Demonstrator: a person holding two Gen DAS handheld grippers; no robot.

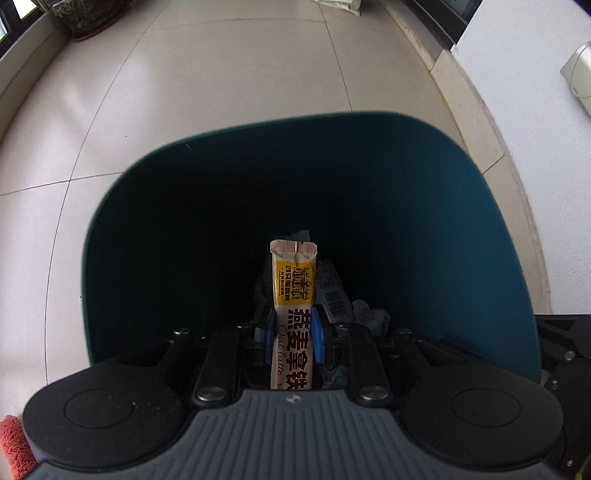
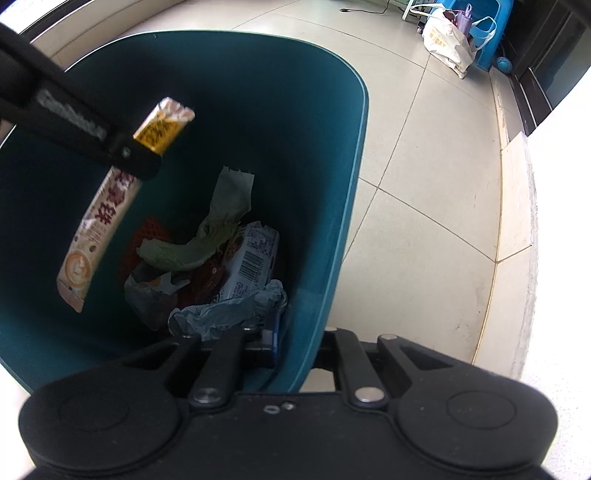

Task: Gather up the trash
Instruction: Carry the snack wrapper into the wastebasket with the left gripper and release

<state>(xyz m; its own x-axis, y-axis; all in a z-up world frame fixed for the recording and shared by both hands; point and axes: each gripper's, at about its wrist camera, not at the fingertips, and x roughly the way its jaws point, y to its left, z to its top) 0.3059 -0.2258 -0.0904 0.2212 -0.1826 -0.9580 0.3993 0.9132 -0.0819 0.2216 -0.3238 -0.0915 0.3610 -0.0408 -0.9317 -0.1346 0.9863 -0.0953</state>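
- An oat latte sachet (image 1: 294, 314) is clamped between the blue pads (image 1: 317, 338) of the left gripper (image 1: 294, 338), the jaws pressed in on both its long edges around the middle.
- In the right wrist view the same sachet (image 2: 96, 225) is seen hanging above the open mouth of the teal trash bin (image 2: 325, 192), gripped across by the black fingers of the left gripper (image 2: 140, 158), with the yellow end sticking up past them and the latte-art end dangling below.
- At the bottom of the bin a pile of trash is seen: a pale green crumpled wrapper (image 2: 207, 232), a white packet with a barcode (image 2: 251, 262), a bluish crumpled plastic bag (image 2: 229, 310) and something red underneath (image 2: 147, 236).
- The right gripper (image 2: 291, 347) is held apart, nothing between its fingers; the bin's near wall sits in the gap, with one blue pad (image 2: 275, 343) inside the bin and the other finger outside over the floor.
- The bin is stood on beige floor tiles (image 2: 424, 192), just beside a white wall (image 1: 535, 122).
- Farther off, a white tote bag (image 2: 447, 42) is leaned against a blue plastic stool (image 2: 495, 33), and a potted plant (image 1: 85, 16) is seen by the window.
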